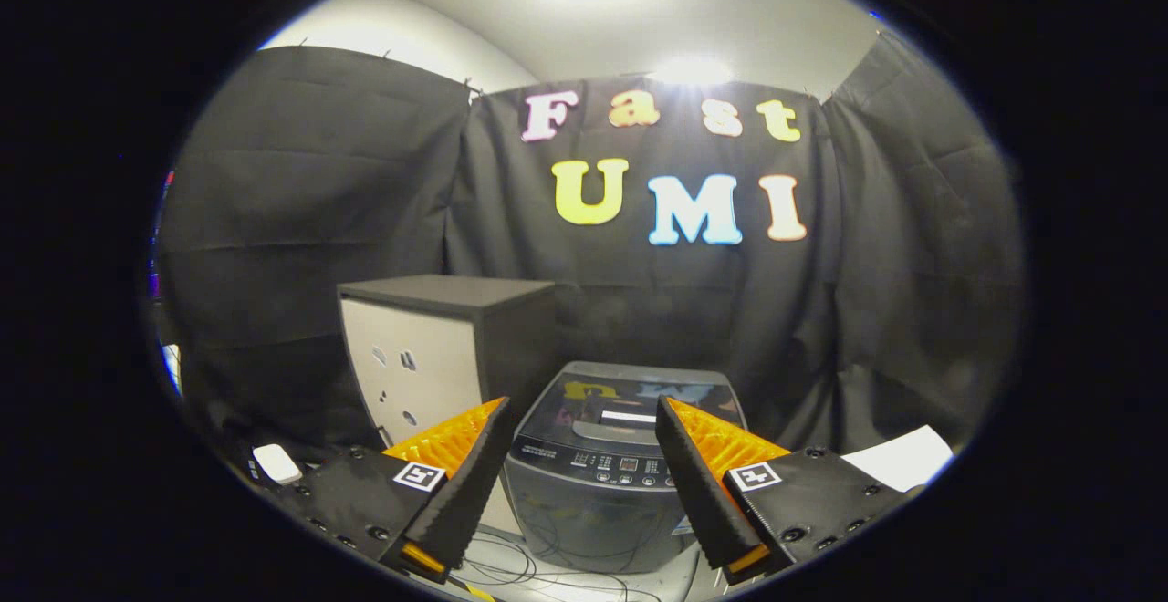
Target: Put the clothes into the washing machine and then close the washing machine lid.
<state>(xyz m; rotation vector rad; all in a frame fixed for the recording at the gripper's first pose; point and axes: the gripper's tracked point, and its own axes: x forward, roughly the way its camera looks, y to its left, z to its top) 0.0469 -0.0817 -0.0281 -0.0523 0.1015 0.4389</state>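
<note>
Beyond the spread, empty hand-held gripper (580, 406), one lid-down washing machine (620, 465)

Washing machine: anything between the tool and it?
Nothing visible. The tool is open, fingers apart with nothing held, and the washing machine sits straight beyond them, lid down. The cabinet stands off to its side.

Hand-held gripper (581, 406) level, fingers (474, 474) spread wide apart, nothing between them.

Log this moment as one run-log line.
gripper: fingers open, holding nothing | washing machine: beyond the fingers, lid down | cabinet: beside the machine | cables: on floor by machine
</note>
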